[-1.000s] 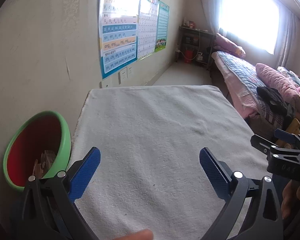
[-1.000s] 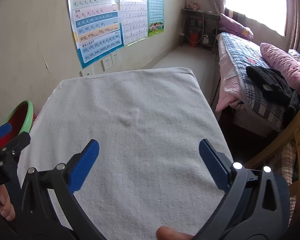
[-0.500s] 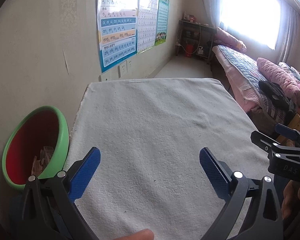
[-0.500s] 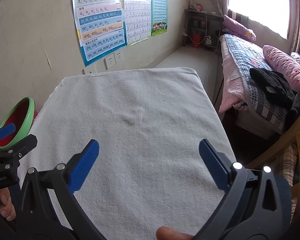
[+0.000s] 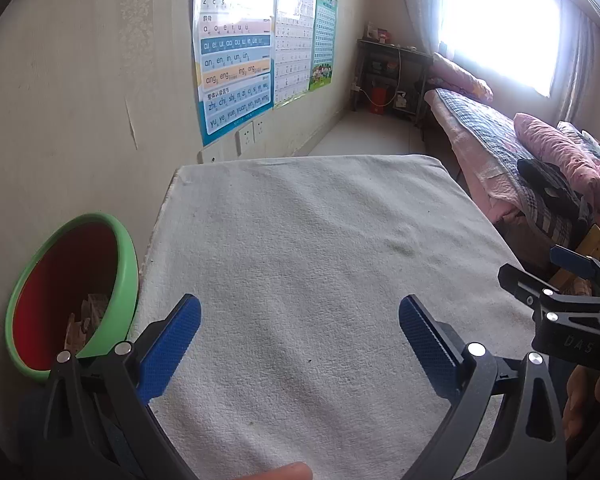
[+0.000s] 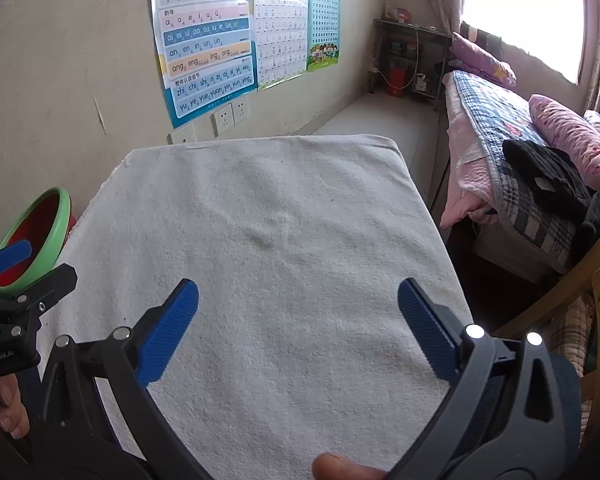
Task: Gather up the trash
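A green bin with a red inside (image 5: 120,276) stands left of the table against the wall, with crumpled paper scraps (image 5: 86,320) at its bottom. In the right wrist view the same bin (image 6: 56,228) shows at the far left. My left gripper (image 5: 300,344) hangs open over the near part of the white cloth-covered table (image 5: 320,240), nothing between its blue pads. My right gripper (image 6: 298,328) is open too, empty, above the same cloth (image 6: 280,220). Each gripper shows at the edge of the other's view. No loose trash lies on the cloth.
Posters (image 5: 236,52) and wall sockets (image 5: 246,138) are on the wall behind the table. A bed with pink bedding (image 5: 540,152) lies to the right, a wooden chair (image 6: 596,276) stands by the table's right side, and a dark shelf (image 5: 392,76) is at the far end.
Both grippers have drawn back and tilted up a little, so the table's far edge and the posters sit lower in view. Both stay open and empty.
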Tool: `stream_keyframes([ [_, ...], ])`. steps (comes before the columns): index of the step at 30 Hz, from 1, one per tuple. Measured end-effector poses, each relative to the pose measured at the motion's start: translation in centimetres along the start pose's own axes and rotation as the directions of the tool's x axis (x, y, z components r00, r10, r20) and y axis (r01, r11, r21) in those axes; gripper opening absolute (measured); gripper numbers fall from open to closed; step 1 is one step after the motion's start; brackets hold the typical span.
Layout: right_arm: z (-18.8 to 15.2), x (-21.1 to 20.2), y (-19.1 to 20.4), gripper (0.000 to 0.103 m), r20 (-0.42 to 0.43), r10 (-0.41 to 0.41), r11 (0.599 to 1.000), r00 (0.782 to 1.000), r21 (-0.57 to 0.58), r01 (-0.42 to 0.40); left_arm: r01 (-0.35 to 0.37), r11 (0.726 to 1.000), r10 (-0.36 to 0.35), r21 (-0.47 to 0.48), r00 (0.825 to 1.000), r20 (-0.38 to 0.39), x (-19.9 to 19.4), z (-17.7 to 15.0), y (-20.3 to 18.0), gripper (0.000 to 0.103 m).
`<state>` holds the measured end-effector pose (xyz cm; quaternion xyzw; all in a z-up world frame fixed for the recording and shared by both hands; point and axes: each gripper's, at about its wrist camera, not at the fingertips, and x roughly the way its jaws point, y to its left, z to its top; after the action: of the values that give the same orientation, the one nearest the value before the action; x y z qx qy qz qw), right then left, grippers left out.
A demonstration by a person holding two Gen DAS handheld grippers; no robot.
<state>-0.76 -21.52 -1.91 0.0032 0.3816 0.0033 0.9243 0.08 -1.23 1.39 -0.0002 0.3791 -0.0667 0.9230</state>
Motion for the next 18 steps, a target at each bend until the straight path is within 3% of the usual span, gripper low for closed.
stream_keyframes([
  [18, -0.17, 0.03, 0.01, 0.098, -0.006, -0.008, 1.0, 1.0, 0.006, 0.008, 0.002, 1.0, -0.002, -0.002, 1.0, 0.004, -0.08, 0.01, -0.2, 0.095],
])
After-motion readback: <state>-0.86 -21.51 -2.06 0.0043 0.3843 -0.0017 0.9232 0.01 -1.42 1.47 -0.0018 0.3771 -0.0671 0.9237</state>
